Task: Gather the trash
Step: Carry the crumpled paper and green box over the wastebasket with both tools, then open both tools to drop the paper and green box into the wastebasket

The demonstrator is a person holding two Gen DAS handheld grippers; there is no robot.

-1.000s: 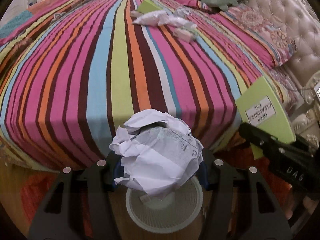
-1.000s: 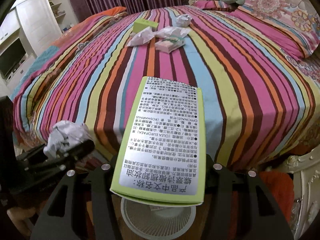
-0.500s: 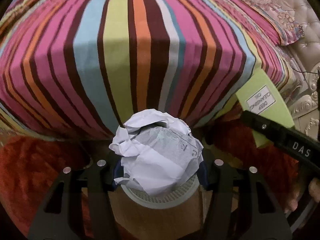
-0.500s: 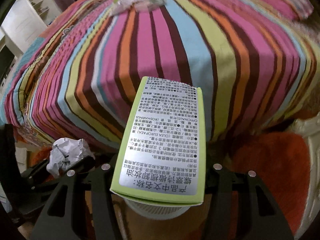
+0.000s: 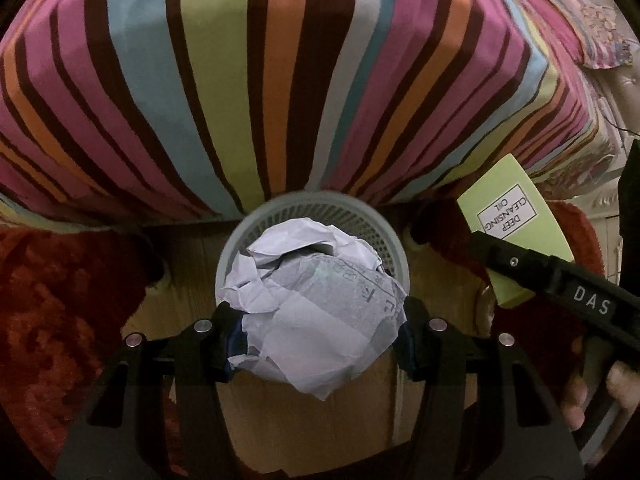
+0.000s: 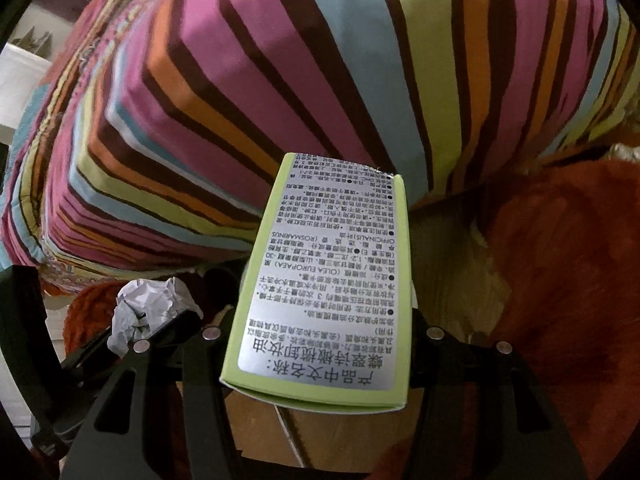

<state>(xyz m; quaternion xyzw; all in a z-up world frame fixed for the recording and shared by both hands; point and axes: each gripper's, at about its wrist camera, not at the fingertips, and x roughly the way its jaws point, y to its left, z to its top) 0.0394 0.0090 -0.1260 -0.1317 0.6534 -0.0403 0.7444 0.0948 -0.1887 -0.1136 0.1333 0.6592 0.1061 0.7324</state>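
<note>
1. Crumpled white paper (image 5: 316,308) sits clamped between the fingers of our left gripper (image 5: 320,332), directly above a grey mesh bin (image 5: 384,224); the paper hides most of the bin's mouth, so we cannot tell what lies inside.
2. Our right gripper (image 6: 320,344) is closed on a green box (image 6: 324,300), silver label facing the camera; the box covers the fingertips and whatever is beneath it.
3. In the left view the box (image 5: 516,220) hangs to the right of the bin, apart from its rim, its lower end hidden behind the black gripper (image 5: 560,292).
4. Striped bedding (image 5: 280,80) fills the background of both views; an orange rug (image 5: 60,300) and wood floor (image 5: 300,432) show only in patches.
</note>
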